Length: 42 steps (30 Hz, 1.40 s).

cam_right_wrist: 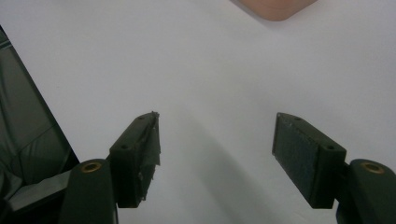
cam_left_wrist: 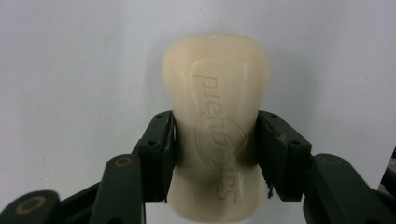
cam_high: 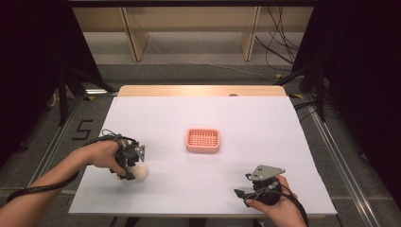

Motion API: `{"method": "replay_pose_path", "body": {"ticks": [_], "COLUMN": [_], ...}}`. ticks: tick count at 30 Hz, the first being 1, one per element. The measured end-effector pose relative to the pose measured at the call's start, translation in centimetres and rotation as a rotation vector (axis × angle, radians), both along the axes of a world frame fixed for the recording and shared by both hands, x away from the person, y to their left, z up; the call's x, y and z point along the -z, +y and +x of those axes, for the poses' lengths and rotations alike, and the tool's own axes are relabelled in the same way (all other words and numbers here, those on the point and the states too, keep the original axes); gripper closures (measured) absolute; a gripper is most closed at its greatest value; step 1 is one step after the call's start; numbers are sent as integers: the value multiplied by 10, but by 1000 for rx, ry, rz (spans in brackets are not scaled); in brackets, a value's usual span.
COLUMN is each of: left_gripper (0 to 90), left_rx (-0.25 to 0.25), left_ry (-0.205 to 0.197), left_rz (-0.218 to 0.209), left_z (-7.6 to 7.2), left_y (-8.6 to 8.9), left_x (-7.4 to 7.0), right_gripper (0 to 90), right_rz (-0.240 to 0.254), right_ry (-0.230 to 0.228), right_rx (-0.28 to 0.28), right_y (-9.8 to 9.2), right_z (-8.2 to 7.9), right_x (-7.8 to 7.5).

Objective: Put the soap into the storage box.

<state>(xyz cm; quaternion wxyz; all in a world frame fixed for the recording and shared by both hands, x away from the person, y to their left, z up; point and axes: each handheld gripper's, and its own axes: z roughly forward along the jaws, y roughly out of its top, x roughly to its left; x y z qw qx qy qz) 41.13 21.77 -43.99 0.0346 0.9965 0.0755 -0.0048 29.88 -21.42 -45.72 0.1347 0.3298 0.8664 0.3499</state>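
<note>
1. Left gripper (cam_high: 134, 166): seen from the high view at the left of the white table (cam_high: 265, 118), carried in the person's left hand (cam_high: 101, 155). Its jaws are closed onto a cream bar of soap (cam_high: 140, 172), which lies near the table's front-left edge.

2. The left gripper view confirms the grip. Both black pads (cam_left_wrist: 164, 154) press against the two long sides of the bar of soap (cam_left_wrist: 215, 121), at its narrowed waist. The bar runs lengthwise away from the camera, with its rounded far end extending well beyond the jaws.

3. This same view shows raised lettering and an oval emblem stamped into the upper face of the soap. The high view is too small to show any such marking.

4. Right gripper (cam_high: 242, 195): seen from the high view at the front-right of the table, carried in the person's right hand (cam_high: 279, 208), with a grey three-cornered plate (cam_high: 267, 170) on top. It is well apart from the soap.

5. The right gripper view shows its jaws standing wide apart, with nothing between the pads (cam_right_wrist: 306, 156) but bare white table surface. It touches no object.

6. A pink soap dish (cam_high: 203, 140) with a gridded floor sits near the table's centre, between the two grippers and beyond them. The right gripper view catches just a corner of the pink soap dish (cam_right_wrist: 275, 7) at its top edge.
</note>
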Motion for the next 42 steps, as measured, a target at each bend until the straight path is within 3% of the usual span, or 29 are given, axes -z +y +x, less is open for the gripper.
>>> {"method": "replay_pose_path", "body": {"ticks": [4,9,10,15,19,31,42], "left_gripper": [490,490,490,490,490,491,491], "left_rx": [-28,-23,-15,-53,-43,-61,-34], "left_ry": [17,-4,-11,22,0,-7,-30], "left_rz": [0,-5,-4,-8,-18,-26,-34], "left_z": [-2,0,0,-1,0,0,3], "left_y": [0,0,0,-1,-2,-6,-14], "left_x": [-2,-7,-8,-9,-12,-18,-23], "right_gripper": [330,330,330,330,330,330,330], "right_rz": [-2,-11,1,-1,0,0,-7], "right_ry": [-4,11,-6,-3,1,-1,12], "right_rx": [-4,-9,0,-2,-1,-2,-7], "right_y": [0,-1,0,0,0,0,0], "right_z": [0,0,0,0,0,0,-1], "right_x": [0,-2,0,0,0,0,-1]}}
